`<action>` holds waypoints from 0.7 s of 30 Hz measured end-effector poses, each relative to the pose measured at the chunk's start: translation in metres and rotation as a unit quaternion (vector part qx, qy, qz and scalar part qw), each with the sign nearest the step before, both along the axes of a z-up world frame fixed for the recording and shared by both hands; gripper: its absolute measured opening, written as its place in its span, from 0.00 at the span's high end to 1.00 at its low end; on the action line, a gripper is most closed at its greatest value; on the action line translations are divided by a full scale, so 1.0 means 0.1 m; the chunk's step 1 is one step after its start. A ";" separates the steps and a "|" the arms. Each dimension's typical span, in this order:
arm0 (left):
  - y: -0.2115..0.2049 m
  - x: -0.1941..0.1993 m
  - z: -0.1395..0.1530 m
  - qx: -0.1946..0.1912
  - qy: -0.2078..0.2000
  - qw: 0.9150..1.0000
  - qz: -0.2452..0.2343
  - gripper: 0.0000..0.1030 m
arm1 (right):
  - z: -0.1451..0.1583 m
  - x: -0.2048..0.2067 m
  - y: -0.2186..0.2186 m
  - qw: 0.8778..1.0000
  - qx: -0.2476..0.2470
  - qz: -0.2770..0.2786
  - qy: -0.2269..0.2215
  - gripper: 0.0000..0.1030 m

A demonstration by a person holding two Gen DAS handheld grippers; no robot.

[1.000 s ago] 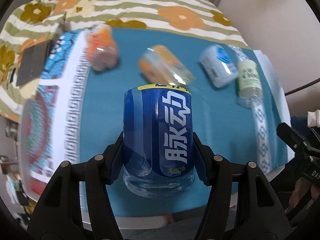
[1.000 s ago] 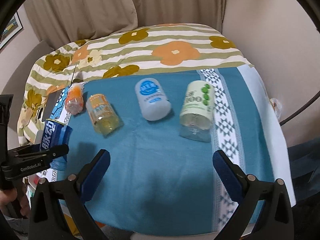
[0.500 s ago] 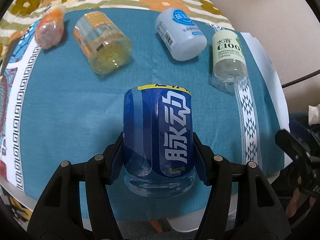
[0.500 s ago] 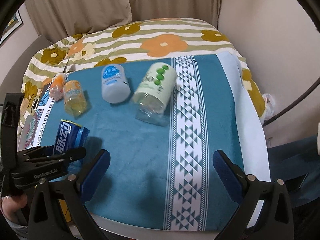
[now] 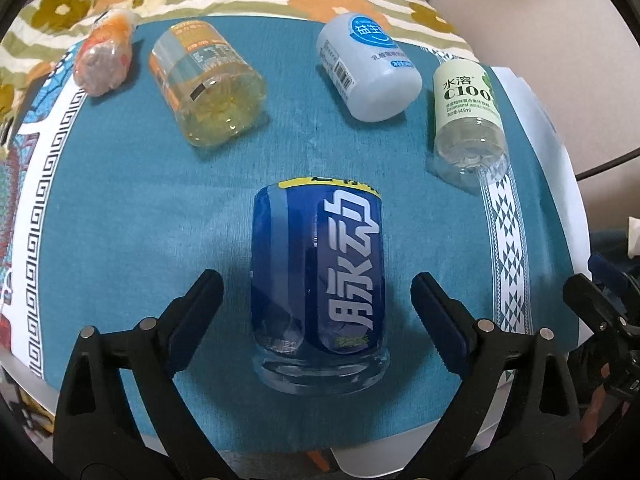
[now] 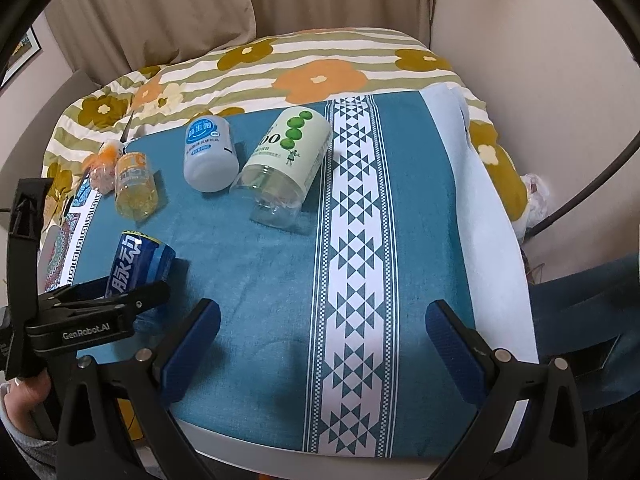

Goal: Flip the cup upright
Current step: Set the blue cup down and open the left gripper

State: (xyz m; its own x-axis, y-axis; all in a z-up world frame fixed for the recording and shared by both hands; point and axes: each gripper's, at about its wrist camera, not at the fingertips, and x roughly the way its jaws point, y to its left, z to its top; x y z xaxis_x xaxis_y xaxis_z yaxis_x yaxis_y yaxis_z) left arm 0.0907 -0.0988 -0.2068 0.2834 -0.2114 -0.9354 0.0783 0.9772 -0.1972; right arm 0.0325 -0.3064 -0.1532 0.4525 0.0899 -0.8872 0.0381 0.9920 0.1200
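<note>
A blue-labelled clear cup [image 5: 318,284] lies on its side on the teal cloth, between the open fingers of my left gripper [image 5: 318,300], which do not touch it. Its clear thick end points toward the camera. It also shows in the right wrist view [image 6: 134,266], partly behind the left gripper [image 6: 100,308]. My right gripper [image 6: 322,344] is open and empty above the cloth's front edge.
Lying on the teal cloth [image 5: 140,208] at the back: an orange cup [image 5: 104,60], a yellow-orange cup [image 5: 208,84], a white-blue cup [image 5: 368,68] and a green-labelled clear cup [image 5: 468,120]. A flowered bedspread [image 6: 320,64] lies behind. The table's front edge [image 6: 280,456] is close.
My left gripper has opened and let go of the blue cup, which now lies on the cloth. The right gripper's view has shifted slightly closer.
</note>
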 end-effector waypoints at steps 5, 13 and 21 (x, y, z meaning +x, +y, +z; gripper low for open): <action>0.01 -0.04 0.13 0.014 -0.006 1.000 0.007 0.03 | 0.05 0.00 -0.02 1.000 0.007 0.005 -0.007 0.01; 0.26 -0.16 0.63 0.046 -0.029 0.998 0.027 0.00 | 0.37 0.13 0.11 0.999 0.014 0.037 -0.021 0.01; 0.81 -0.20 0.81 0.055 -0.033 0.997 0.040 0.00 | 0.39 0.44 0.50 0.994 0.055 0.079 0.053 0.01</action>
